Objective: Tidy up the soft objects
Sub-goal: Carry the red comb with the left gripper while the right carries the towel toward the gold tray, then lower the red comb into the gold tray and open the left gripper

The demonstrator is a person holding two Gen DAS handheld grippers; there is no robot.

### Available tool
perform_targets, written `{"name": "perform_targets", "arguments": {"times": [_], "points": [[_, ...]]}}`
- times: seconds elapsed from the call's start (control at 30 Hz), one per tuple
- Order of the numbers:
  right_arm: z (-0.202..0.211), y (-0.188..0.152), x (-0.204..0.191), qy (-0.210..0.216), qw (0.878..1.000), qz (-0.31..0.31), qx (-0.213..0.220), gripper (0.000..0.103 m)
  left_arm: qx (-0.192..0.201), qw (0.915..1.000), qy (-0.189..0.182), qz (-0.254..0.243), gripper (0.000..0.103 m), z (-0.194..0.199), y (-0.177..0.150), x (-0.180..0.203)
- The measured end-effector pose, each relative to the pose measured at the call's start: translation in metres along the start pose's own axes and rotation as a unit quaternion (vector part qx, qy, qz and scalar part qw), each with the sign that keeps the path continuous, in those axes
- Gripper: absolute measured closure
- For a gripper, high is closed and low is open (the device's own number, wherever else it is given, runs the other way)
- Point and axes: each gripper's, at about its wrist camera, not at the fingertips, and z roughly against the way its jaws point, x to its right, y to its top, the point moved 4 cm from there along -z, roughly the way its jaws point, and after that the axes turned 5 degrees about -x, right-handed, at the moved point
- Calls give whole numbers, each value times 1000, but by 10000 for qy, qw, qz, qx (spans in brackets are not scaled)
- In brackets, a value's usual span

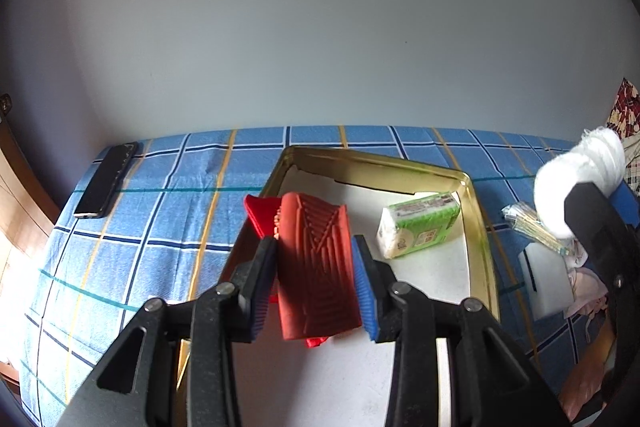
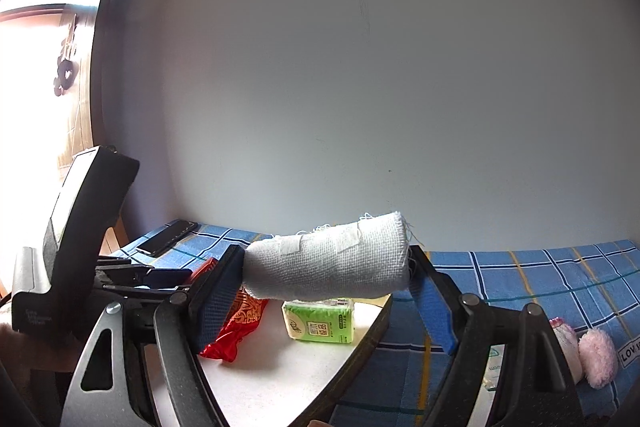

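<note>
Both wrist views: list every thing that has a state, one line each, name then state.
left gripper: shut on red pouch, above the tray.
red pouch: held, lifted.
right gripper: shut on gauze roll.
gauze roll: held, lifted, lying sideways.
tissue pack: resting in the tray, unopened.
gold tray: open, lidless.
phone: lying flat, screen dark.

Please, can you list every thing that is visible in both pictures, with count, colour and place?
flat ribbed red pouch: 1, red, between left fingers, over tray
white gauze roll: 1, white, between right fingers
green tissue pack: 1, green-white, inside tray
gold-rimmed tray: 1, gold, on cloth
black phone: 1, black, far left
checked cloth: 1, blue
fluffy pink item: 1, pink, right
left gripper: 1, black
right gripper: 1, black
</note>
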Motion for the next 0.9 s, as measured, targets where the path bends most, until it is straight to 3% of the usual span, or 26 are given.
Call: {"name": "perform_targets", "arguments": {"times": [0.4, 0.63, 0.9], "points": [[-5, -3, 17, -54, 9996, -242, -125, 21, -369, 9993, -93, -34, 67, -31, 18, 12], [-10, -2, 19, -91, 9994, -251, -203, 21, -479, 9987, -17, -182, 67, -44, 18, 19], [-16, -4, 26, -147, 9989, -346, -279, 21, -900, 9953, -208, -290, 66, -63, 11, 23]]}}
